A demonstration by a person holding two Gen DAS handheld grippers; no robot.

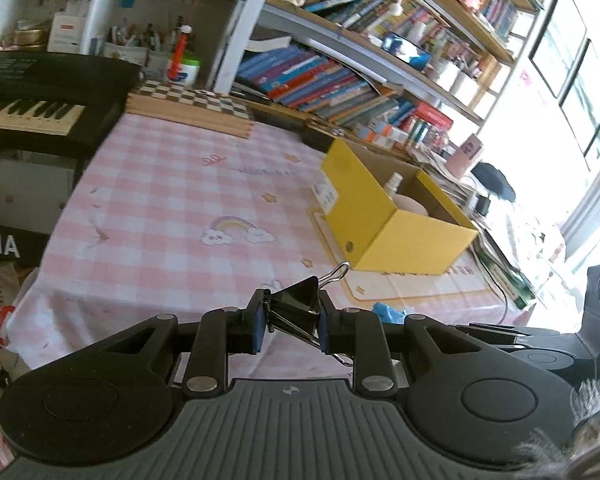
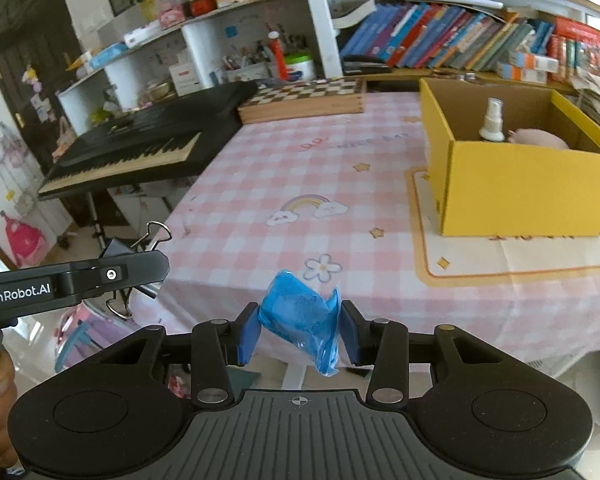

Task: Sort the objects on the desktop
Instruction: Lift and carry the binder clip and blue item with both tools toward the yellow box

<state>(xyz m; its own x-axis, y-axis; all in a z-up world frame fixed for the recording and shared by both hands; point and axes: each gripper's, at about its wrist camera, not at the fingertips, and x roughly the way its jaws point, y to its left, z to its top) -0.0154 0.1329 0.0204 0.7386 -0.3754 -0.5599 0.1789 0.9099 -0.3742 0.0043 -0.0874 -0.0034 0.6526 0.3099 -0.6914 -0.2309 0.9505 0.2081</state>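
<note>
Left tool [image 1: 292,326] clenches a binder clip [image 1: 296,308] — right tool [image 2: 298,332] clenches a blue packet [image 2: 300,316].

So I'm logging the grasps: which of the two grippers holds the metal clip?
The left gripper: it pinches a black binder clip with wire handles, while the right gripper squeezes a crumpled blue plastic packet.

A bench [image 2: 260,184] under a pink checked cloth stands before crowded bookshelves [image 2: 460,44], with a black keyboard [image 2: 132,148] on a stand beside it, a dark door [image 2: 16,64] behind, and bright window light [image 1: 560,92] opposite.
</note>
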